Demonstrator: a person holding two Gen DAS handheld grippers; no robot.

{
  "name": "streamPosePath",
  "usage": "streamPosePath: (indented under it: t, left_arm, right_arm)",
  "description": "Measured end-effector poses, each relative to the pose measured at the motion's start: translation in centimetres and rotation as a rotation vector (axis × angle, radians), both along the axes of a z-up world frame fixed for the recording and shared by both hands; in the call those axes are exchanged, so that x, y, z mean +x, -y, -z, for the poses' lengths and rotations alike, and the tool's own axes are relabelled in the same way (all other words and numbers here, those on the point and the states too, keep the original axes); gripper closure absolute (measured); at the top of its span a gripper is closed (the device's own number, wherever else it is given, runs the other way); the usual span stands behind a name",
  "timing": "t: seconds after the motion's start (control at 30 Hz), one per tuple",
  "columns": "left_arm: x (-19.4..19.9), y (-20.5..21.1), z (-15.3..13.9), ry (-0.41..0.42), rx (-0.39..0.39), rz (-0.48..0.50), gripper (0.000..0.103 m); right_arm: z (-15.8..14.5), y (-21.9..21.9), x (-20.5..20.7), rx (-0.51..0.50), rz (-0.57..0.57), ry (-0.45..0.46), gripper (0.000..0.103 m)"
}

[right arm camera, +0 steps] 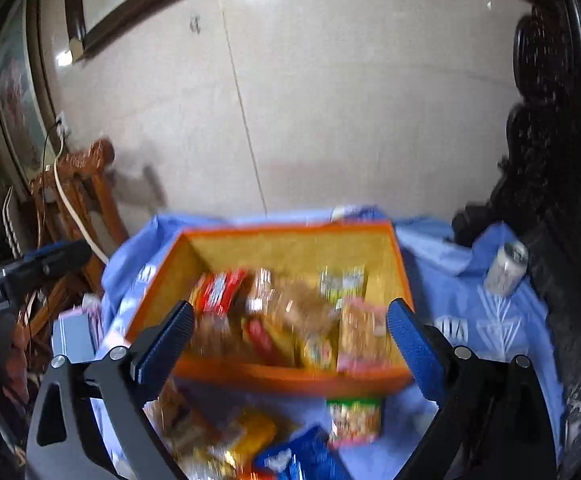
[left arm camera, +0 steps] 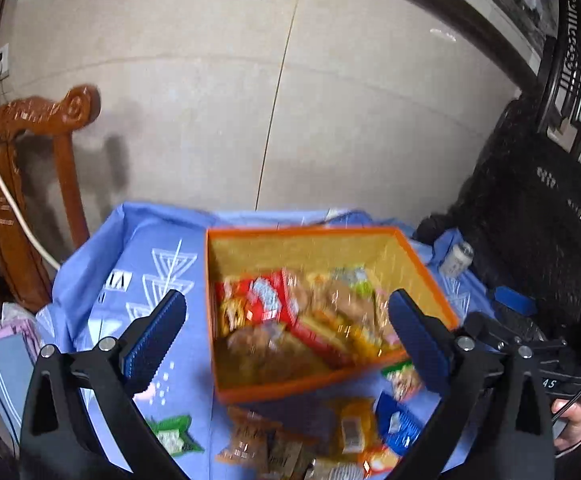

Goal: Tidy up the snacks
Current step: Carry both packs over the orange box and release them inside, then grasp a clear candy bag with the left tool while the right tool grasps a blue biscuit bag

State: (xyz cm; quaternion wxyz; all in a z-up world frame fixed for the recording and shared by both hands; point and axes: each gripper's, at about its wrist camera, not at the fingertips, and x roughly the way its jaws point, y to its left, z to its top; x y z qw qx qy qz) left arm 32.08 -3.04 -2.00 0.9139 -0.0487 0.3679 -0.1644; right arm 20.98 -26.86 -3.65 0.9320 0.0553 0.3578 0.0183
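An orange box point(left arm camera: 330, 233) point(right arm camera: 290, 378) with a yellow inside stands on the blue tablecloth point(left arm camera: 102, 248) point(right arm camera: 466, 304) and holds several snack packets point(left arm camera: 290, 320) point(right arm camera: 290, 320). More packets lie loose in front of it: a green one point(left arm camera: 172, 434), brown ones point(left arm camera: 250, 440), a yellow one point(left arm camera: 352, 428) point(right arm camera: 250, 436), a blue one point(left arm camera: 400, 424) point(right arm camera: 294, 460) and a peanut packet point(left arm camera: 402, 380) point(right arm camera: 354, 420). My left gripper point(left arm camera: 286, 340) is open and empty above the box's near side. My right gripper point(right arm camera: 290, 344) is open and empty over the box's front wall. Both views are motion-blurred.
A silver can point(left arm camera: 456, 258) point(right arm camera: 506, 268) stands on the cloth right of the box. A carved wooden chair point(left arm camera: 22, 184) point(right arm camera: 78, 184) with a white cable is at the left. A dark carved chair point(left arm camera: 538, 220) point(right arm camera: 550, 160) is at the right. A tiled wall lies behind.
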Motion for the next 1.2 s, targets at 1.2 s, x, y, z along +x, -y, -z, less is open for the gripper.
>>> streamPosePath:
  t: [1.2]
  left_arm:
    - [-10.4,-4.3,10.0,-0.188,0.071,0.013,0.004]
  right_arm:
    - [17.9,0.0,-2.5,0.035,-0.100,-0.436,0.045]
